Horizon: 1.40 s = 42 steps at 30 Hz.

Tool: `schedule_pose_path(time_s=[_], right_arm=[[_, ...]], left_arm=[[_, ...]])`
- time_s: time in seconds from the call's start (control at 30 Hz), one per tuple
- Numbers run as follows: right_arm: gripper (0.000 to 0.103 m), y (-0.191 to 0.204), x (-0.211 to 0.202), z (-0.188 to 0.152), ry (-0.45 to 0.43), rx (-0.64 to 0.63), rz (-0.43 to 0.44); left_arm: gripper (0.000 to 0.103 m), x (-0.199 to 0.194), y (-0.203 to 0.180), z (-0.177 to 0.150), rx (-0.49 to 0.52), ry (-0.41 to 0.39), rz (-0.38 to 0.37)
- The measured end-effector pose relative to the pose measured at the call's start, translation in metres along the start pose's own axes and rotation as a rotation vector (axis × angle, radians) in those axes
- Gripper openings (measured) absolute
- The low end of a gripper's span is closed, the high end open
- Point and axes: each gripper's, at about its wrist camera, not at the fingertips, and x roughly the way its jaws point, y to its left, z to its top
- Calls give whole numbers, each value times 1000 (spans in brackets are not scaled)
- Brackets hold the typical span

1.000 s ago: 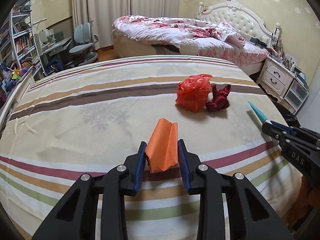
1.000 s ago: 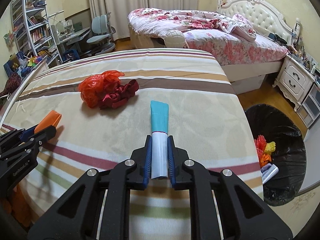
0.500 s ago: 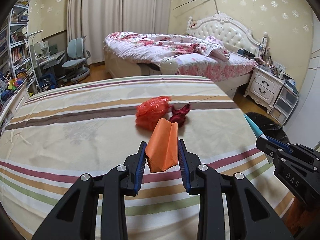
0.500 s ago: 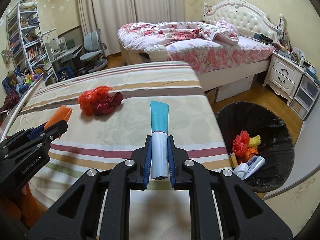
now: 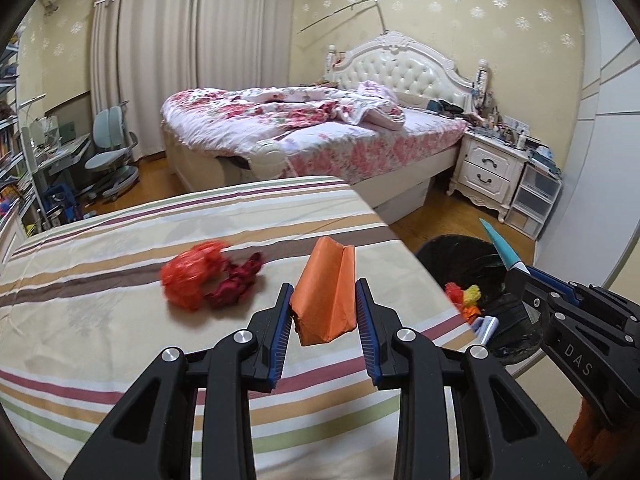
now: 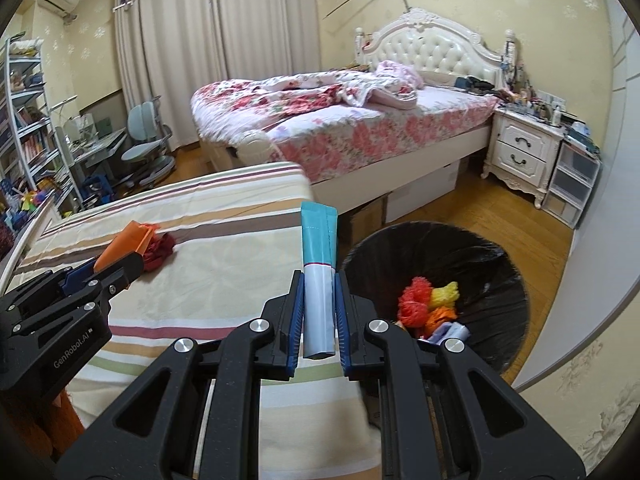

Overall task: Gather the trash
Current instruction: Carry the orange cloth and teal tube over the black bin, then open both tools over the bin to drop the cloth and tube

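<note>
Orange folded paper [image 5: 326,288] sits pinched in the left gripper's [image 5: 324,312] jaws (right gripper [image 6: 319,308] clamps a teal-and-white tube [image 6: 318,272]).

Left wrist view: sits just behind the left gripper [image 5: 324,312], looking forward and down along its fingers over the striped bed [image 5: 120,360] toward the far floral bed [image 5: 320,136].
Right wrist view: sits just behind the right gripper [image 6: 318,312], facing the same way, near the striped bed's edge with the bin [image 6: 500,264] close below.
Shared: striped bed, floral bed, nightstand [image 5: 488,168], bin [image 5: 460,256], and each view's edge shows the other gripper.
</note>
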Motion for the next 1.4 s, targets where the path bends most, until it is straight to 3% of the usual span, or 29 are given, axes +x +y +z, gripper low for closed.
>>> schedule_pose_path(time_s=[0.6,1.4], right_arm=[[15,-79,28,10,-12,84,-153],[17,-125,68,9,41,170,-209]], left_arm=[[32,61,-85,27,108,15,-83],[33,109,-129,31,195,77,-79]])
